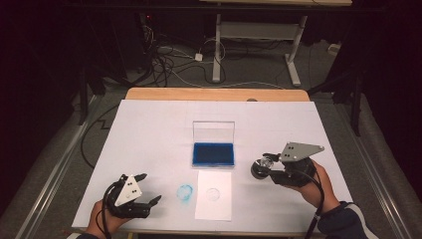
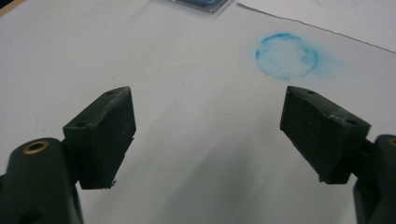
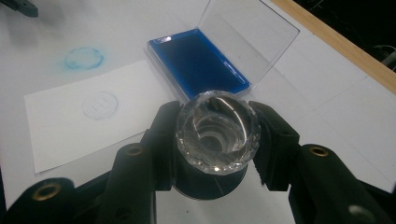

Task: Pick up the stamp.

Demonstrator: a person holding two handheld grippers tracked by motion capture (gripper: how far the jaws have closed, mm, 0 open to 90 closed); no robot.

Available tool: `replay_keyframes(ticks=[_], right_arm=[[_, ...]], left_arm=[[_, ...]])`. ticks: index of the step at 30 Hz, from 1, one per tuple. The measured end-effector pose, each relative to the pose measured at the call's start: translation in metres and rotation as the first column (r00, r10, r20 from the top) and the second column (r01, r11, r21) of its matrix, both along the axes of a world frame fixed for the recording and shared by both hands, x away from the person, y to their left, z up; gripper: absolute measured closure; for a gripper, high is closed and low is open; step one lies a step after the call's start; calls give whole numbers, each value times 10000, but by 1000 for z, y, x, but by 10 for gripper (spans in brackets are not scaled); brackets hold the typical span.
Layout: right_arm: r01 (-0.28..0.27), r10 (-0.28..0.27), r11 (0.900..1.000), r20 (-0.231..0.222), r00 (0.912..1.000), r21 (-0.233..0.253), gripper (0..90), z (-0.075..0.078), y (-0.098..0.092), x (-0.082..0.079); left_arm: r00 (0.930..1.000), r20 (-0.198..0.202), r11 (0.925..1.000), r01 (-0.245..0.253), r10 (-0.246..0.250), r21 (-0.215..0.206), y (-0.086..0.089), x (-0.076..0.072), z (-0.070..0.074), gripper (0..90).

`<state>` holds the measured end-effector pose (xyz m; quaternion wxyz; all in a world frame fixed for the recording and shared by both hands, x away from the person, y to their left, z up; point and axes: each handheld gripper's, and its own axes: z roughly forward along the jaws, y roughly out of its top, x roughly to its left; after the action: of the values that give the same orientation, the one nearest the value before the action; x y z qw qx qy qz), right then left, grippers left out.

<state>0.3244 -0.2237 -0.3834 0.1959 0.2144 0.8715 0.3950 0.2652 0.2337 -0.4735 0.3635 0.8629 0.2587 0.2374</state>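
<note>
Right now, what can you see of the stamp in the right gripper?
The stamp has a clear, faceted, crystal-like knob on a dark round base. The right gripper has its jaws shut on it, one on each side. In the high view it sits at the table's right, beside the open blue ink pad and apart from it. I cannot tell whether its base touches the table.

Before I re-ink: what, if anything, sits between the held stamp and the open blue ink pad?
Nothing visible. The right gripper holds the stamp just right of the ink pad; bare table lies between.
</note>
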Motion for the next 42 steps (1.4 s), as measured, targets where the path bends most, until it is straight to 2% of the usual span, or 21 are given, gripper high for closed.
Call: replay_keyframes(ticks=[1,11,15,16,17,20,21,23,26,37,40,42], right_arm=[[17,-17,10000,-12,10000,2,568,0,1,-1],[-243,243,9997,85,9997,-6,568,0,8,-3],[-394,393,9992,114,9992,67,568,2,12,-3],[-459,458,9989,128,9989,85,568,2,13,-2],[-496,495,9987,104,9987,93,568,2,14,-2],[-585,584,9982,100,9982,96,568,2,17,-2],[-599,598,9981,100,9982,109,568,2,18,-2],[-650,648,9978,104,9978,123,568,2,20,-2],[-723,722,9973,147,9973,119,568,3,23,-5],[-731,728,9972,192,9972,161,568,4,25,-8],[-649,636,9970,311,9975,411,568,7,27,-7],[-656,640,9967,344,9974,469,568,8,29,-7]], left_arm=[[9999,-117,10000,30,-31,-13,-1,0,0,172],[9999,-136,10000,44,-45,-76,-4,1,0,168],[10000,12,10000,65,-65,-66,-4,0,1,167],[10000,-68,9999,36,-37,-114,-4,0,1,167],[10000,54,9999,39,-38,-138,-3,0,2,167],[10000,-9,9998,-1,1,-200,-3,3,2,156],[9999,106,9999,18,-16,-146,-3,3,3,156],[10000,16,9998,5,-5,-222,-2,4,3,156],[9998,207,9998,17,-13,-175,-3,6,5,155],[9994,257,9996,219,-213,-204,-12,16,8,155],[9995,153,9993,283,-280,-241,-19,20,9,154],[9992,314,9995,267,-262,-168,-25,23,11,154]])
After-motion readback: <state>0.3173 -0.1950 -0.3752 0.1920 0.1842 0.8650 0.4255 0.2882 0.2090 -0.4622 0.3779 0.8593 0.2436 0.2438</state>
